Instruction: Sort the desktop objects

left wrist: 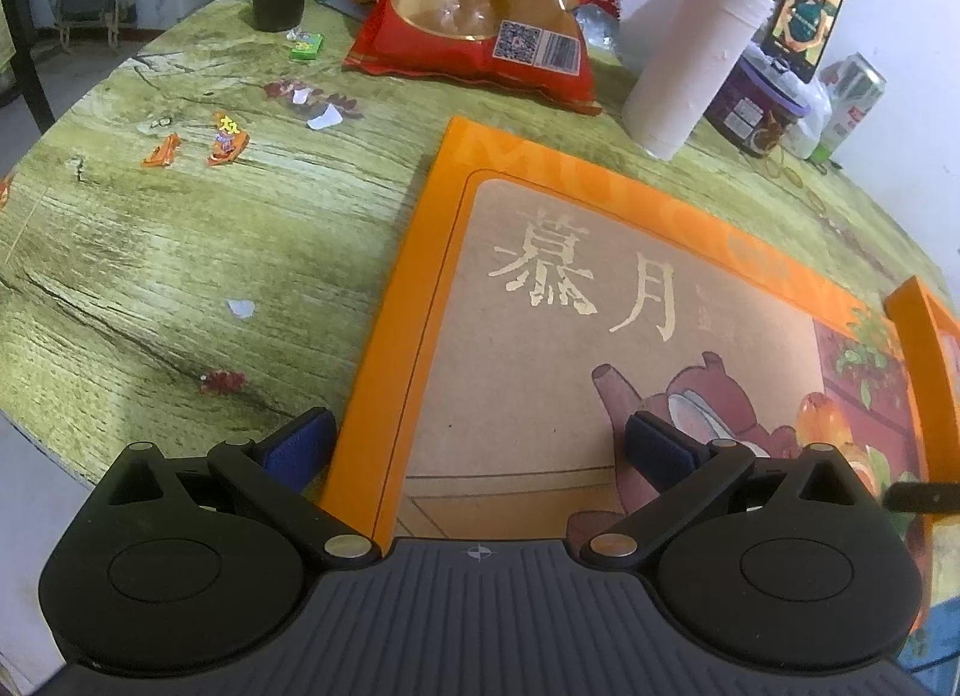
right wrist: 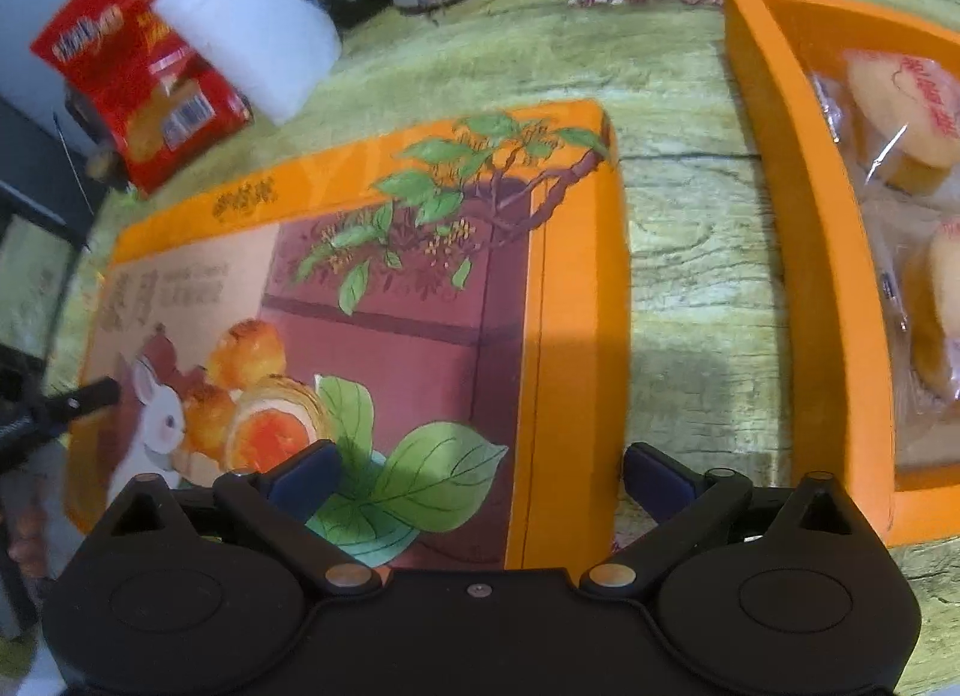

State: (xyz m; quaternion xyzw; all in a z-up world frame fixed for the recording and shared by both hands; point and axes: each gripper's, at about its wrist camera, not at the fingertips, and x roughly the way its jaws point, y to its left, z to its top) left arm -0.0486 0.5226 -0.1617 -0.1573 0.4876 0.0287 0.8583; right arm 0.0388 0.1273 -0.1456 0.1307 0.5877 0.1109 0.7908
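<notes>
1. The box lid (left wrist: 600, 300), orange-bordered with a printed picture, lies flat on the table (left wrist: 180, 252). The open box (right wrist: 804, 252) with wrapped cakes (right wrist: 900, 114) sits just beside the lid's right edge, a strip of bare table between them.
2. The left claw (left wrist: 480, 444) is spread wide, straddling the lid's left near edge: one finger off the lid over the table, the other above the print. It grips nothing.
3. The right claw (right wrist: 480, 474) is likewise released, straddling the lid's right near edge, with nothing between its fingers.
4. Judged by looks, the lid is light, stiff cardboard with a smooth printed face, probably slick. It is broad, so one pinch at a corner may let it sag or twist; a hold on the turned-down side rims, one claw at each edge, looks safest.
5. The cakes, seen from the lid's right, look soft and crumbly under loose, slippery wrap.
6. Beyond the lid's far edge stand a red snack bag (left wrist: 486, 6) and a paper roll (left wrist: 690, 54).
7. The box's far side is cut off; whether the fingers touch the lid is unclear.
</notes>
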